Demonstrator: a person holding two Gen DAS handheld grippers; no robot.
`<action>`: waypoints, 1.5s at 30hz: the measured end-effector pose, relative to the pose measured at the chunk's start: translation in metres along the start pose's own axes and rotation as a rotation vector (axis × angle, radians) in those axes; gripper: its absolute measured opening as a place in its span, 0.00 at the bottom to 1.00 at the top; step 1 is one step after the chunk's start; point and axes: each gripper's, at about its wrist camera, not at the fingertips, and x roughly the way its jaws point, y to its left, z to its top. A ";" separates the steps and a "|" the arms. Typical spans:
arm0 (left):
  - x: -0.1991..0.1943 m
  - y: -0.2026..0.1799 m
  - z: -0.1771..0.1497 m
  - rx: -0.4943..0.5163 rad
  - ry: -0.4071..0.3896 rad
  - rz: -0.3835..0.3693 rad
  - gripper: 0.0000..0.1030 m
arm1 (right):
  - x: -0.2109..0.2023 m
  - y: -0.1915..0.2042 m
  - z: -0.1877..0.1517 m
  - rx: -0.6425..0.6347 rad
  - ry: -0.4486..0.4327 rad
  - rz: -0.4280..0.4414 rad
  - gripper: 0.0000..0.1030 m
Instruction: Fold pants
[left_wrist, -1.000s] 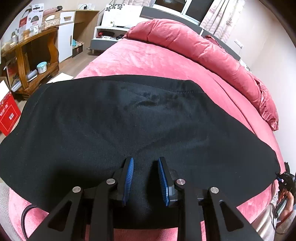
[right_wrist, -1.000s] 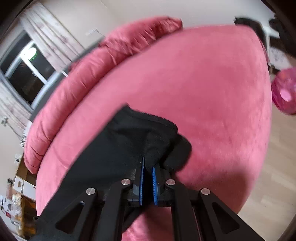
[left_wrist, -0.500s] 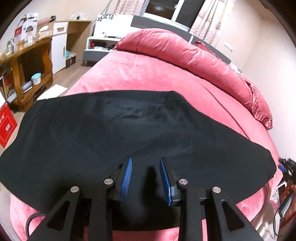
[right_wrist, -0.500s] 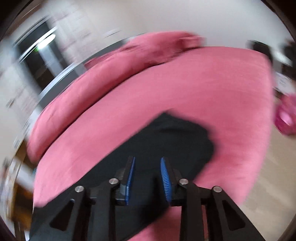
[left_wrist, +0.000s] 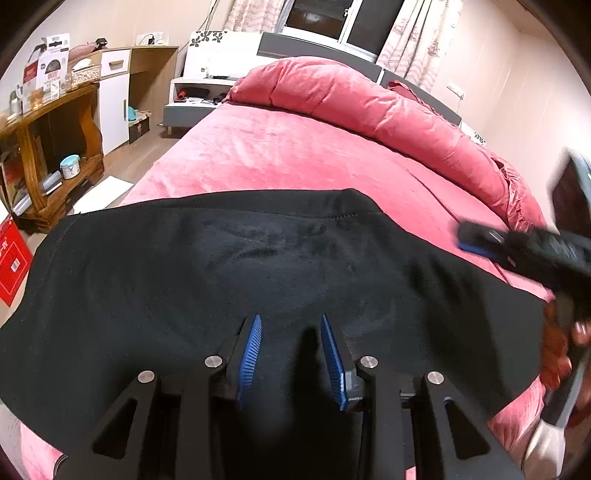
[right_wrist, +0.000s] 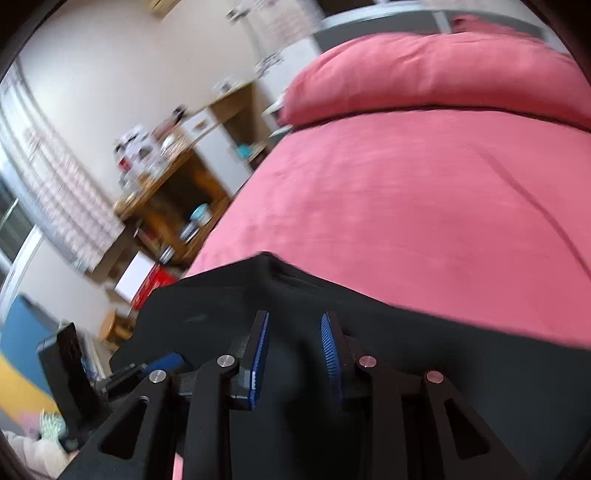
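1. At the left of the left wrist view a wooden shelf unit (left_wrist: 55, 147) stands on the floor beside the bed, with a red box (left_wrist: 11, 258) in front of it by the bed's near left corner.
2. The black pants (left_wrist: 258, 266) lie folded into a broad flat band across the near edge of the bed (left_wrist: 295, 155), reaching from its left edge almost to its right edge. A stitched hem runs along the far side of the band.
3. The left gripper (left_wrist: 290, 354) hangs over the middle of the pants at the near edge. Its blue pads (left_wrist: 250, 354) stand apart with only flat cloth below them; nothing is pinched between them.
4. Beyond the pants the pink bedspread is bare up to a rolled pink duvet (left_wrist: 369, 107) along the head of the bed.
5. At the right edge of the left wrist view the right gripper (left_wrist: 476, 243) shows blurred over the right end of the pants, with a hand (left_wrist: 561, 347) of the person below it.
6. In the right wrist view the same gripper (right_wrist: 293, 354) is over the black cloth (right_wrist: 406, 350) with its jaws parted and nothing between them; the picture is smeared.
7. The left gripper's blue tip (right_wrist: 162, 362) appears low at the left of that view.
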 end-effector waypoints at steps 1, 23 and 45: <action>0.000 0.001 -0.001 -0.001 -0.002 -0.007 0.33 | 0.012 0.008 0.006 -0.011 0.016 0.005 0.29; 0.023 0.015 -0.001 -0.032 0.000 -0.045 0.35 | 0.132 0.000 0.055 0.016 0.127 -0.028 0.08; -0.002 0.013 0.003 -0.023 -0.077 -0.017 0.44 | 0.017 0.009 -0.015 -0.137 -0.023 -0.212 0.12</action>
